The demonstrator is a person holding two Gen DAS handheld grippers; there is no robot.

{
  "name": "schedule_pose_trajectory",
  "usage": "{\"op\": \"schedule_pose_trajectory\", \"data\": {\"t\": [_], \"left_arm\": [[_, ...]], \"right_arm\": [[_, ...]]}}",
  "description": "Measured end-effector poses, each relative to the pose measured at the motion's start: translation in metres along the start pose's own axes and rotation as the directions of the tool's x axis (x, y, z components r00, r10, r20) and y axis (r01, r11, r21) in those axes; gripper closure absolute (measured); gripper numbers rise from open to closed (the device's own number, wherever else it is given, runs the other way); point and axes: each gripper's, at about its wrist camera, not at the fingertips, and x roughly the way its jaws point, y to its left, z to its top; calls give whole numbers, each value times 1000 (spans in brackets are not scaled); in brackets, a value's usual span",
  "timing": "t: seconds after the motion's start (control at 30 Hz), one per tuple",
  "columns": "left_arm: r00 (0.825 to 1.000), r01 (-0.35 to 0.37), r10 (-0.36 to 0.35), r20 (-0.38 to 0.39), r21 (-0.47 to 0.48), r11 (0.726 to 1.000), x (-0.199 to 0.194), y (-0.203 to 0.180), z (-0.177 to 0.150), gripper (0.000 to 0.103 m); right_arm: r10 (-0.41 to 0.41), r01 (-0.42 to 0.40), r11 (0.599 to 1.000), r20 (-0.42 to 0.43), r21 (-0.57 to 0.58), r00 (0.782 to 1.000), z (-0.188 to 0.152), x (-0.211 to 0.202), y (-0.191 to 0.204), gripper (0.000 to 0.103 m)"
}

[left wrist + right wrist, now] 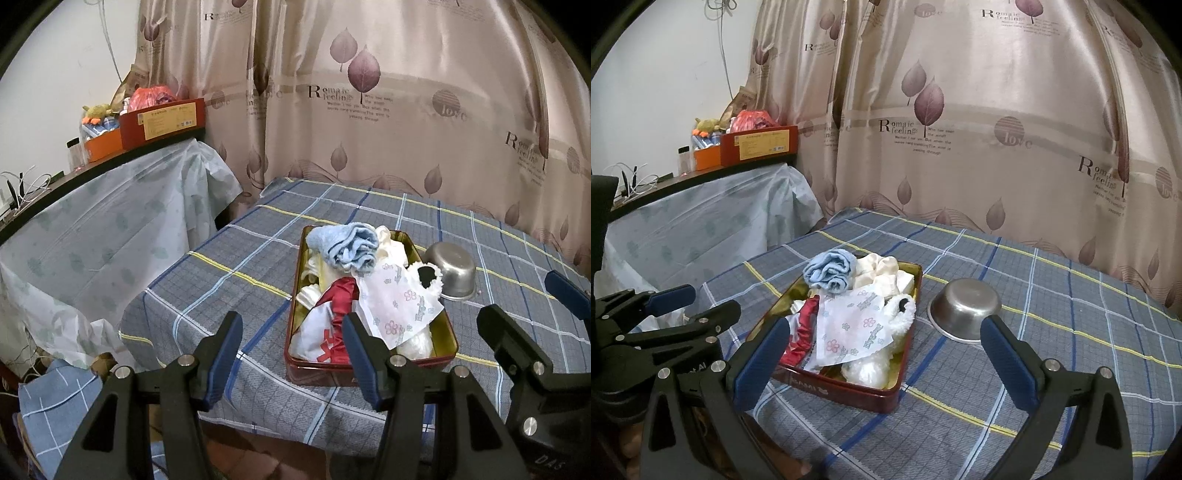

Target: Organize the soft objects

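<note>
A red tin (450,334) (846,387) with a gold inside stands on the plaid-covered table. It holds a rolled blue towel (347,247) (831,271), a white flower-print cloth (399,299) (853,325), a red and white cloth (341,302) (803,332), a white plush piece (436,282) (899,317) and cream soft pieces (882,273). My left gripper (291,317) (709,299) hovers open before the tin's near left corner, nothing between its fingers. My right gripper (884,325) (524,295) hangs open, empty, near the tin's front right.
A steel bowl (452,273) (966,306) lies upside down just right of the tin. A leaf-print curtain (960,147) hangs behind the table. To the left, a plastic-draped shelf (110,221) carries boxes (162,120). The table's near edge (295,432) drops off below my grippers.
</note>
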Motion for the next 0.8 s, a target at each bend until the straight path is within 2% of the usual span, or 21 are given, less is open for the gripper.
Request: {"op": "schedule_pose_trajectory", "data": {"t": [0.4,0.57,0.8], "left_arm": [[1000,-3,3,-6,16,1000,5,-1,-3,36],[1000,19,-19,-11,10,1000,11,0,-6,35],[1000,17,-18,21,33,999,10,-4,-8,35]], "right_arm": [[2,-2,1000,-3,2,1000,-2,-1,0,1],[-1,1,1000,1,2,1000,-2,-1,0,1],[-5,5,1000,2,15,1000,-5,-2,-5,1]]}}
